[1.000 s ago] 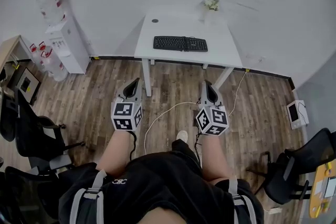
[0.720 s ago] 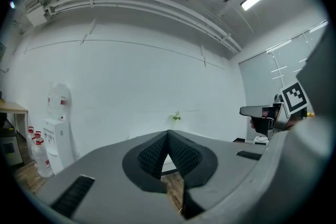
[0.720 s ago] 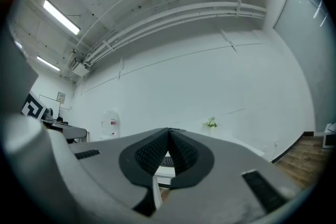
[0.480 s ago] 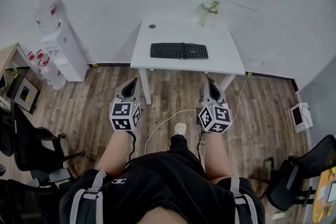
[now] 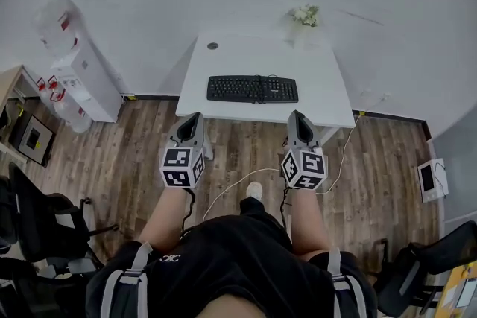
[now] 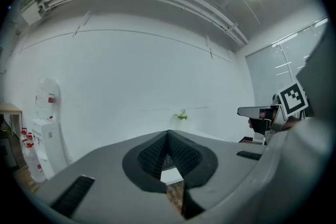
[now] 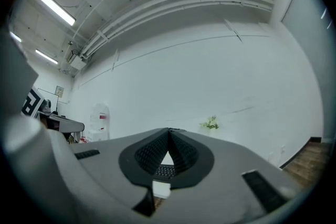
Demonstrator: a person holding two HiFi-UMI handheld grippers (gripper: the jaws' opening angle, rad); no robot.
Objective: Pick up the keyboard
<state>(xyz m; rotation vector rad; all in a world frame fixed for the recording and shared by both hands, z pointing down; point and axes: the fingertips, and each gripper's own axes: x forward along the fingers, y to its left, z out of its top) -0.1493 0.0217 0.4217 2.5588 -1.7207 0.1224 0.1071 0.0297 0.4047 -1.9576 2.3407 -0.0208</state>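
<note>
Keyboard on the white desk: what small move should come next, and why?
The keyboard lies on the desk, while the left gripper and right gripper hang short of it above the floor, jaws shut and empty. So probably carry both forward over the desk's near edge, toward the keyboard's ends.

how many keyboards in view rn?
1. The keyboard lies on the white desk, near its front edge, roughly centred. No second one shows, but the room's edges are cropped.
</note>
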